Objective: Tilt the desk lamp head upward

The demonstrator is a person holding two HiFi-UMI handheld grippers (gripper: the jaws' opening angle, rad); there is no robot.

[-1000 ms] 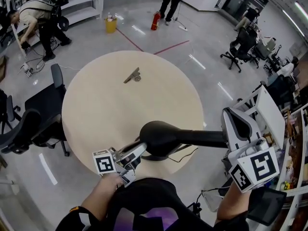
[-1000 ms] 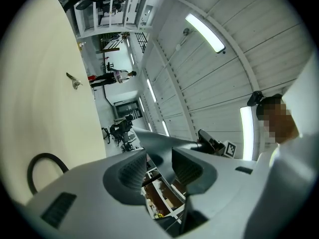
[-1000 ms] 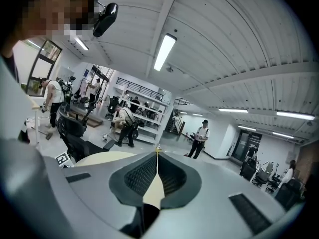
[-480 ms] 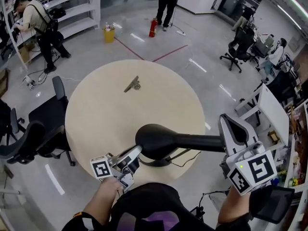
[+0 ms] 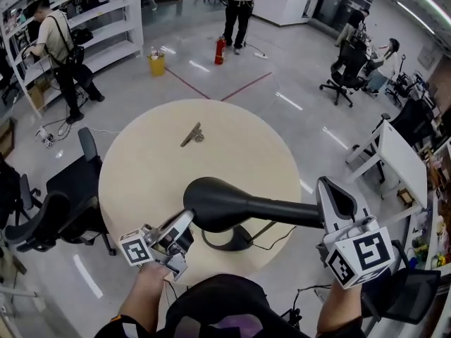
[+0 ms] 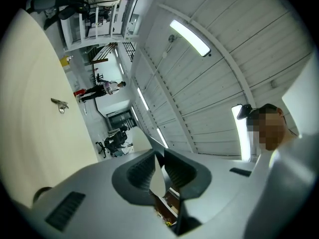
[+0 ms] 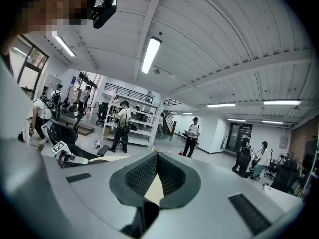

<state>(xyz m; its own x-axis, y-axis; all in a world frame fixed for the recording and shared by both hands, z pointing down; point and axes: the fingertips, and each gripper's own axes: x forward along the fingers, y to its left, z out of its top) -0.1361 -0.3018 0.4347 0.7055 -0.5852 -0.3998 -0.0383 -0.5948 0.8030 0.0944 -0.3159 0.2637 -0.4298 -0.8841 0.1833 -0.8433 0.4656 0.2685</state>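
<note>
The black desk lamp (image 5: 243, 206) stands at the near edge of the round pale counter (image 5: 232, 153), with its flat base (image 5: 229, 239) just in front of the person. It lies between the two tongs. The lamp head (image 5: 211, 204), a wide black cone, is at the left end and raised above the counter. The lamp arm (image 5: 282, 208) runs from it to the right, almost level in the head view.

The left tongs (image 5: 187, 219) touch the lower left rim of the lamp head. They have just been closing. In the left gripper view the thin dark rim stands between the ribbed pads (image 6: 180, 171), which are near together and hold it (a narrow slit of background shows beside one pad).

The right tongs (image 5: 325, 196) are closed on the right end of the lamp arm. In the right gripper view the pads are almost together, with the dark arm low between them.

A thin cable (image 5: 273, 239) leaves the base to the right. A small metal clip (image 5: 192, 136) lies on the far half of the counter, well apart from the lamp.
</note>
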